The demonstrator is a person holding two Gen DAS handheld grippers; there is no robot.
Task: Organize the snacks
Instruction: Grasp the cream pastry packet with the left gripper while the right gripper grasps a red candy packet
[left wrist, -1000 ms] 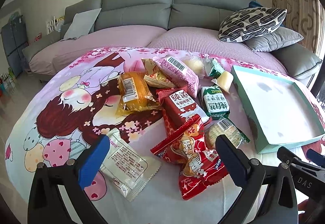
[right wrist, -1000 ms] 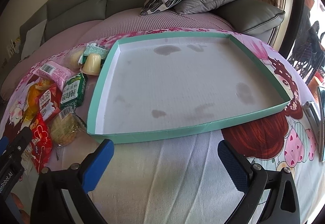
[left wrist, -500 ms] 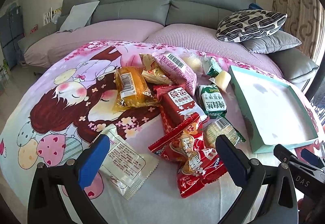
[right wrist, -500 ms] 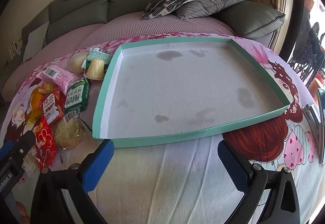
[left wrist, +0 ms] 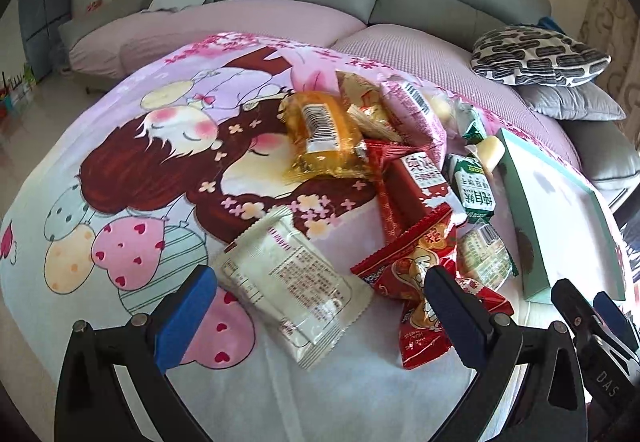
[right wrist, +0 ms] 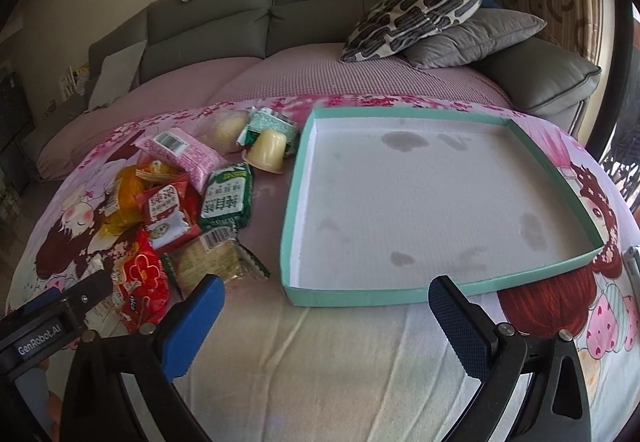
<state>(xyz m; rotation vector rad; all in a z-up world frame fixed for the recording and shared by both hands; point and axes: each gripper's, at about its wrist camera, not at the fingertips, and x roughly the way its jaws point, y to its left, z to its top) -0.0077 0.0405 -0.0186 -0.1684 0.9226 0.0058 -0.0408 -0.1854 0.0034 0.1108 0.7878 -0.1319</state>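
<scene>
A heap of wrapped snacks lies on the cartoon-print cloth left of a shallow teal tray (right wrist: 440, 296), whose white inside holds nothing. In the left wrist view my left gripper (left wrist: 320, 294) stands open over a white packet (left wrist: 292, 282), with a red packet (left wrist: 420, 274) by its right finger. Beyond lie an orange packet (left wrist: 324, 133), a dark red packet (left wrist: 416, 185) and a green packet (left wrist: 474, 189). My right gripper (right wrist: 324, 306) is open and holds nothing, just in front of the tray's near wall. A cracker packet (right wrist: 212, 262) lies by its left finger.
A yellow jelly cup (right wrist: 268, 151) and a pink packet (right wrist: 182, 151) sit at the far side of the heap. A grey sofa (right wrist: 280, 1) with patterned cushions (right wrist: 420, 13) stands behind. The cloth's edge falls away to the floor at the left.
My left gripper has swung left and lower, bringing the white packet between its fingers. My right gripper has drawn back and turned left, so more of the snack heap shows.
</scene>
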